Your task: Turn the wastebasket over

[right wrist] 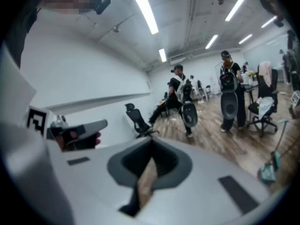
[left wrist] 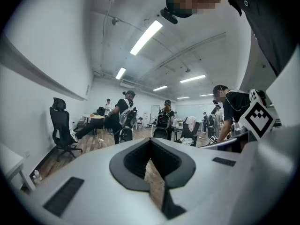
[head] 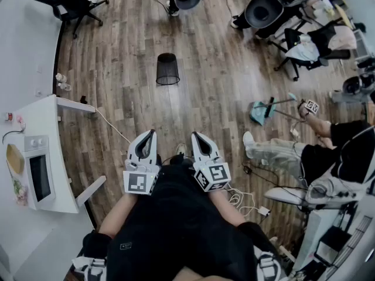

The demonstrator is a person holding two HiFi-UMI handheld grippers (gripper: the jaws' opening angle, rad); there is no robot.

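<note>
Ahead, black mesh wastebasket (head: pixel 167 70) stands on wood floor (head: pixel 217 92); left gripper (head: pixel 152 133), right gripper (head: pixel 194 135) fingers closed, empty.

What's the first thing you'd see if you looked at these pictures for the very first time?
The left hand-held gripper and the right hand-held gripper, both white, shut and empty, point forward side by side low in the head view. Far ahead of them a black mesh wastebasket stands alone on the wooden floor. A microwave sits on a white table at the left.
</note>
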